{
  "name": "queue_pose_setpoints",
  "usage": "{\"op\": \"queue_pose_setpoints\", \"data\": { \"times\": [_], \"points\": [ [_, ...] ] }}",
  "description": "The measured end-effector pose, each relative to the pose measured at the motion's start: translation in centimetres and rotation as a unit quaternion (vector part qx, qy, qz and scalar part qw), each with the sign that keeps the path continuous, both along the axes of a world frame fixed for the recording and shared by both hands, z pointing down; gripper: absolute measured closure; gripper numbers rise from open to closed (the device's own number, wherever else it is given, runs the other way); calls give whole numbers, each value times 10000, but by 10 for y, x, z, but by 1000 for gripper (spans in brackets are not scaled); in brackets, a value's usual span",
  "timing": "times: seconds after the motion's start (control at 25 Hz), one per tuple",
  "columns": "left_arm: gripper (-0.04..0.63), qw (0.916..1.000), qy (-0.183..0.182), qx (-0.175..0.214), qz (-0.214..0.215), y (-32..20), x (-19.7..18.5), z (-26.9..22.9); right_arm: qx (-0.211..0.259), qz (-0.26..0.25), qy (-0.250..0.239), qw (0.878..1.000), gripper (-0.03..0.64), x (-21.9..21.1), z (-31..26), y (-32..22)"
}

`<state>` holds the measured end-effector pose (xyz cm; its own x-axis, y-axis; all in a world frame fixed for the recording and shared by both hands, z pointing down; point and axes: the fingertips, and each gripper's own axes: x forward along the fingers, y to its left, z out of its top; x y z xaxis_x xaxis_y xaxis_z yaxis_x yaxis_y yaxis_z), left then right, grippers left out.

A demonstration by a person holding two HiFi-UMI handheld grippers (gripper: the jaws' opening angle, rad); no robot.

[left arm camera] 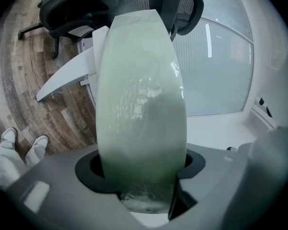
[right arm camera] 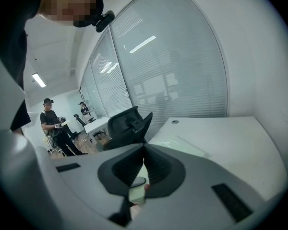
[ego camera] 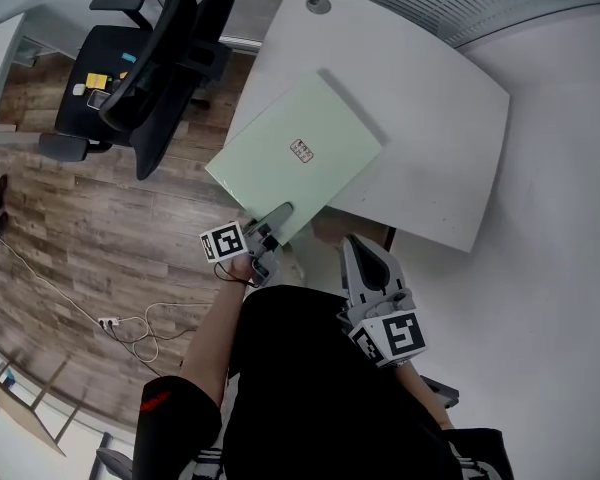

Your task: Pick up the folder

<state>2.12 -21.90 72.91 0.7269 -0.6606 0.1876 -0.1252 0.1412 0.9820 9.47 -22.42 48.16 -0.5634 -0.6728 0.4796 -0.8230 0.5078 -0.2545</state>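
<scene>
A pale green folder (ego camera: 300,153) with a small label lies slanted over the near left edge of the white table (ego camera: 430,118), one corner past the edge. My left gripper (ego camera: 278,213) is shut on that near corner, one jaw on top of it. In the left gripper view the folder (left arm camera: 141,104) fills the gap between the jaws of my left gripper (left arm camera: 141,176) and runs away from the camera. My right gripper (ego camera: 354,243) hangs below the table's near edge, apart from the folder. In its own view my right gripper (right arm camera: 144,147) is shut on nothing, and the folder (right arm camera: 175,143) shows beyond.
A black office chair (ego camera: 170,58) stands on the wood floor left of the table. A white cable (ego camera: 130,323) lies on the floor near my left arm. Two people (right arm camera: 50,119) stand far off by another desk. Glass walls with blinds close in the room.
</scene>
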Motion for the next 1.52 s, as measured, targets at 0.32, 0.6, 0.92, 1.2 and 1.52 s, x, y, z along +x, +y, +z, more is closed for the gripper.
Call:
{"op": "queue_pose_setpoints", "data": {
  "times": [0.32, 0.6, 0.92, 1.2, 1.52],
  "points": [
    [304, 9999, -18, 7, 119, 14, -11, -10, 71, 69, -74, 9999, 618, -9, -6, 18],
    [316, 9995, 290, 5, -107, 28, -16, -28, 133, 162, -154, 9997, 619, -16, -10, 38],
    [319, 9996, 187, -6, -191, 48, -27, -43, 231, 292, -254, 9990, 618, -23, -17, 59],
    [319, 9995, 234, 223, -60, 59, -38, -76, 352, 405, -317, 9981, 618, -34, -26, 80],
    [319, 9982, 390, 456, 52, 72, -39, -117, 511, 568, -359, 9964, 618, -40, -32, 103]
  ]
}}
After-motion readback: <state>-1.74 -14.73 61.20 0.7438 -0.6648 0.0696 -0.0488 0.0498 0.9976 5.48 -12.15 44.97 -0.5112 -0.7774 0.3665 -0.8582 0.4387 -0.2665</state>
